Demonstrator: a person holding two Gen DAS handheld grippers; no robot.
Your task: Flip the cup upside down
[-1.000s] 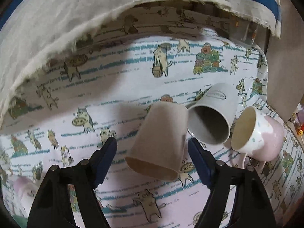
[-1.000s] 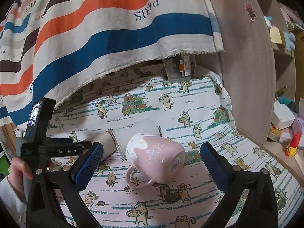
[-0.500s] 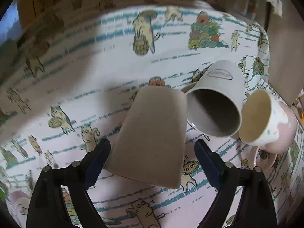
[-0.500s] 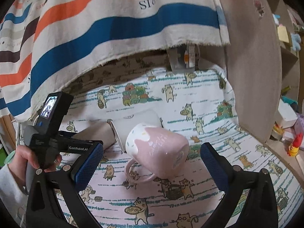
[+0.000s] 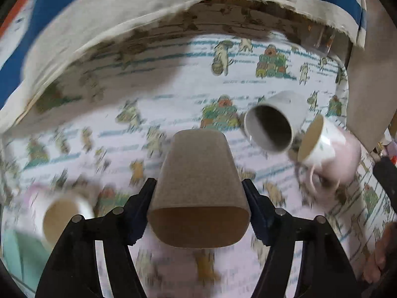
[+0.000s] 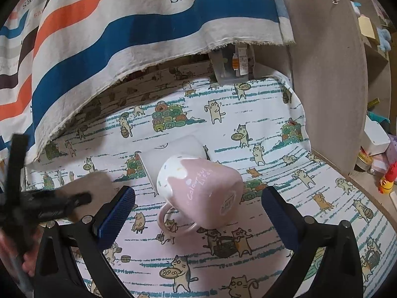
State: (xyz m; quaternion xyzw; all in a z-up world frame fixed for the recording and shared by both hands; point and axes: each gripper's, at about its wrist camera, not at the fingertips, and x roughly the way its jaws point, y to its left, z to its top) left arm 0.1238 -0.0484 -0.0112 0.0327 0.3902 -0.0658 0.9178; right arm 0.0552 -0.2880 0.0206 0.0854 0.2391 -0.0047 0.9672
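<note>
My left gripper (image 5: 198,193) is shut on a tan paper cup (image 5: 198,186), squeezing its rim end oval; the open mouth faces the camera and the base points away, held above the cat-print cloth (image 5: 173,104). In the right wrist view the tan cup (image 6: 91,181) shows blurred at the left with the left gripper's body. My right gripper (image 6: 198,213) is open around a pink mug (image 6: 203,188) that lies on its side, handle toward me, not touching it. A grey cup (image 6: 173,154) lies on its side behind the mug. Both also show in the left wrist view: the grey cup (image 5: 273,126), the pink mug (image 5: 330,146).
A striped cloth (image 6: 124,37) hangs over the back of the table. A wooden panel (image 6: 330,74) stands at the right with shelves behind it. Another light cup (image 5: 64,213) lies at the lower left, blurred. A clear container (image 6: 235,64) stands at the back.
My left gripper has shut on the tan cup and lifted it off the cloth, swinging fast; the view is blurred. The right gripper has moved slightly closer to the pink mug.
</note>
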